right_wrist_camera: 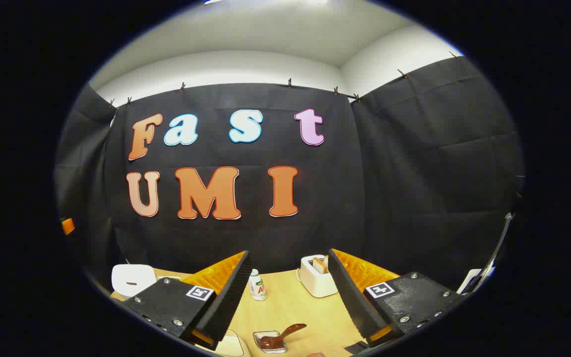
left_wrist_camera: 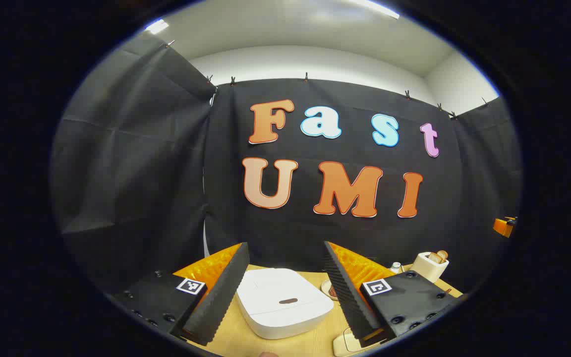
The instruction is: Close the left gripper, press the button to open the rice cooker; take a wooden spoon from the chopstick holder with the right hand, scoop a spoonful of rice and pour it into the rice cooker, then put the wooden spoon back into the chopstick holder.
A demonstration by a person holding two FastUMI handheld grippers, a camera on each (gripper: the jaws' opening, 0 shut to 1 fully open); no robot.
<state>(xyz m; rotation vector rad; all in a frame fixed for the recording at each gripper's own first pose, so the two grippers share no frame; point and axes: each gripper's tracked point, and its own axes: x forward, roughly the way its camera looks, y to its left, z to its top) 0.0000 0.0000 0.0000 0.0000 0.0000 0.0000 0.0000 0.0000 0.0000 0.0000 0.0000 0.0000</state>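
The white rice cooker [left_wrist_camera: 285, 302] sits on the wooden table with its lid down, a dark slot-shaped button [left_wrist_camera: 288, 301] on top. My left gripper [left_wrist_camera: 285, 245] hovers above and in front of it, open and holding nothing. The cooker [right_wrist_camera: 132, 278] also appears far left in the right gripper view. A white holder [right_wrist_camera: 317, 275] with wooden pieces sticking out stands ahead of my right gripper [right_wrist_camera: 289, 253], which is open and holding nothing. Below it a brown wooden spoon [right_wrist_camera: 293, 329] rests in a small clear dish [right_wrist_camera: 269, 343]. The holder [left_wrist_camera: 429, 265] stands right of the cooker.
A small white bottle [right_wrist_camera: 257, 285] stands left of the holder. A cream-coloured object [left_wrist_camera: 347, 342] lies at the table's near edge by the left gripper's right finger. The black cloth wall runs close behind the table.
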